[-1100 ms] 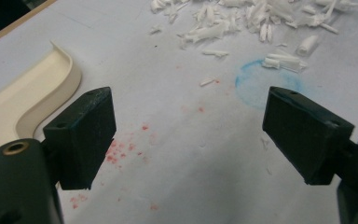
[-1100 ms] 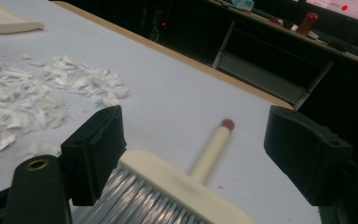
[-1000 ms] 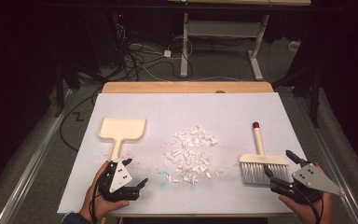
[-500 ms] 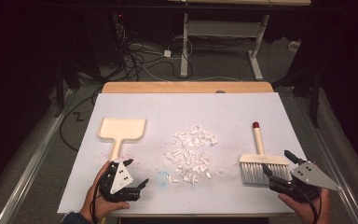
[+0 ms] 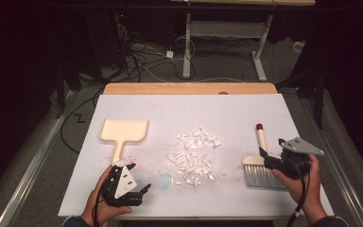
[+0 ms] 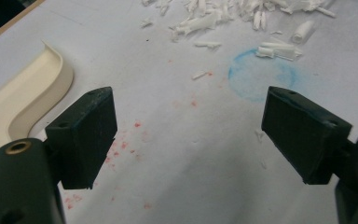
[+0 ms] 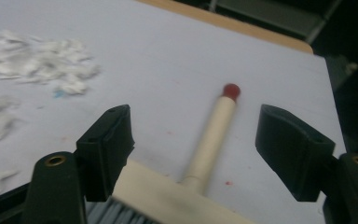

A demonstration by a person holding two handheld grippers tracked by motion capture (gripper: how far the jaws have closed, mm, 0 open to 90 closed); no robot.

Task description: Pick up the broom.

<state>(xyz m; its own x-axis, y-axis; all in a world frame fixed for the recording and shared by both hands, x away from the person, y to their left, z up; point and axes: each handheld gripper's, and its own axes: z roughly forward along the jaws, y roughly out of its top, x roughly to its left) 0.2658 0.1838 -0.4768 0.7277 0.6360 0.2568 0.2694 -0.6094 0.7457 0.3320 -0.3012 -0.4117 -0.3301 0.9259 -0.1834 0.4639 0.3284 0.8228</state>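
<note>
A cream brush lies at the table's right, its handle (image 5: 261,138) red-tipped and its grey bristles (image 5: 260,177) toward me. My right gripper (image 5: 267,160) is open over the brush head. In the right gripper view the jaws of the right gripper (image 7: 193,126) stand either side of the handle (image 7: 212,135), not touching it. A cream dustpan (image 5: 123,131) lies at the left. Just below its handle my left gripper (image 5: 139,178) is open. Bare sheet lies between the jaws of the left gripper (image 6: 191,116). A pile of white scraps (image 5: 193,153) sits mid-table.
A white sheet (image 5: 194,109) covers the table, with a wooden strip (image 5: 189,88) at the far edge. A blue ring stain (image 6: 260,80) and red specks (image 6: 126,144) mark the sheet near my left gripper. Cables and desk legs (image 5: 187,42) stand on the floor beyond.
My right gripper has moved left and away from me, from the near right corner to over the brush head, around the handle. The left gripper has barely shifted.
</note>
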